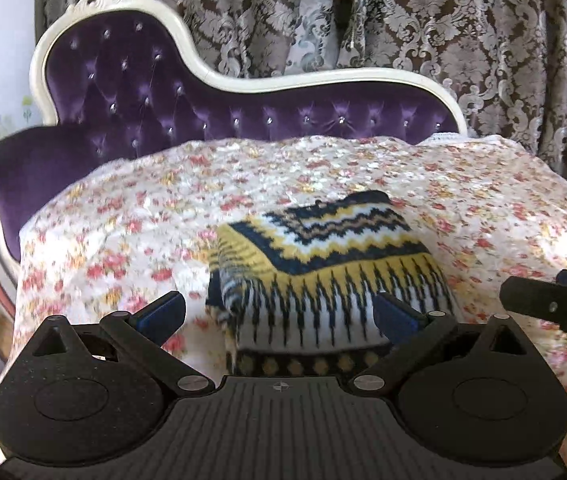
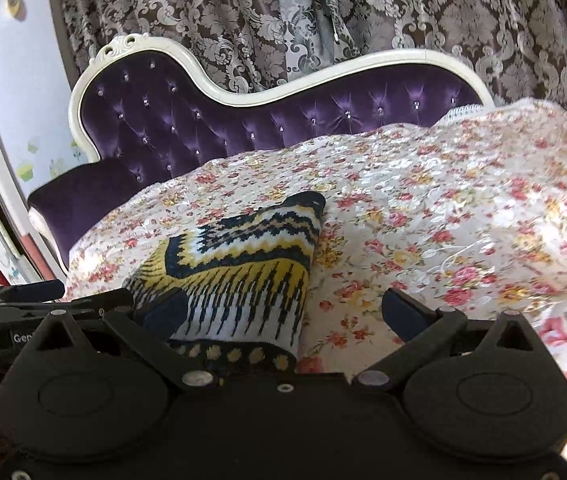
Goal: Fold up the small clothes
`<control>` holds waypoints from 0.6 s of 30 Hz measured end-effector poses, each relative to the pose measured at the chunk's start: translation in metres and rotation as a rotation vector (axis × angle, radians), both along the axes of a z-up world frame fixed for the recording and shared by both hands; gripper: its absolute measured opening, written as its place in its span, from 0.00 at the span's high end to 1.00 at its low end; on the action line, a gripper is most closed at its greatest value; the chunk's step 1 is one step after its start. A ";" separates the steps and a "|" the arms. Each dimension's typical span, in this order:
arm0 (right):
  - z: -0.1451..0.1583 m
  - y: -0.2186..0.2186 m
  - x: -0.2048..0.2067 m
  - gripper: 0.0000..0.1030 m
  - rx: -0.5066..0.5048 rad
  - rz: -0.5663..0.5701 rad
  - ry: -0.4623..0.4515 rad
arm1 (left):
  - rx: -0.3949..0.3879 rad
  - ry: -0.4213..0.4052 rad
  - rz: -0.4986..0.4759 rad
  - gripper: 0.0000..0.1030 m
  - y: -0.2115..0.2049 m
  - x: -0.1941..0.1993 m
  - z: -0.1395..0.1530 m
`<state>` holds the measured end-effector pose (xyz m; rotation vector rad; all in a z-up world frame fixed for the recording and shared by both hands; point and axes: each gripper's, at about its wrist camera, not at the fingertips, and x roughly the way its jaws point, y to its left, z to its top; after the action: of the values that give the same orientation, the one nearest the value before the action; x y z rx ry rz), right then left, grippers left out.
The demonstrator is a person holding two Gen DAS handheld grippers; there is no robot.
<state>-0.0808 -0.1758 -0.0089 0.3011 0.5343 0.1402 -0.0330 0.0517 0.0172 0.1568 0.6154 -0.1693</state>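
- Your left gripper (image 1: 279,314) sits nearest the lens in the left wrist view, its jaws spread wide and gripping nothing; the blue pads (image 1: 163,312) stand well apart, the right-hand one overlapping the near edge of the garment in the picture, though you cannot tell whether it touches.
- Your right gripper (image 2: 283,314) is likewise released, fingers splayed, nothing between them; its left pad (image 2: 165,314) lies over the garment's near corner in the picture, its right pad over bare cloth.
- At the right edge of the left wrist view you can see part of your right gripper, and in the right wrist view your left gripper shows at the left edge, just beside the garment.
- The folded knit sweater (image 1: 323,264) lies just beyond both sets of fingers, a compact bundle with yellow, navy and white zigzag bands on top and a dotted dark hem along the near edge.
- It rests on the floral bedspread (image 1: 103,216), roughly centred across the left wrist view, left of centre in the right wrist view.
- Behind the spread rises the purple tufted sofa back (image 1: 143,92) with its cream carved frame.
- Farthest off hang the brown damask curtains (image 1: 463,20).
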 end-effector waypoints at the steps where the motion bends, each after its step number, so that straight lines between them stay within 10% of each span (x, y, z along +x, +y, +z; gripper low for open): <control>1: 0.001 0.003 -0.003 0.00 -0.014 0.000 -0.001 | 0.001 0.003 0.011 0.01 -0.001 -0.003 0.000; 18: -0.003 0.007 -0.023 0.00 -0.009 -0.026 0.041 | 0.020 0.084 0.081 0.01 -0.005 -0.025 0.002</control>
<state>-0.1037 -0.1690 -0.0120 0.3028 0.5715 0.1064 -0.0580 0.0468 0.0188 0.1443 0.7056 -0.0919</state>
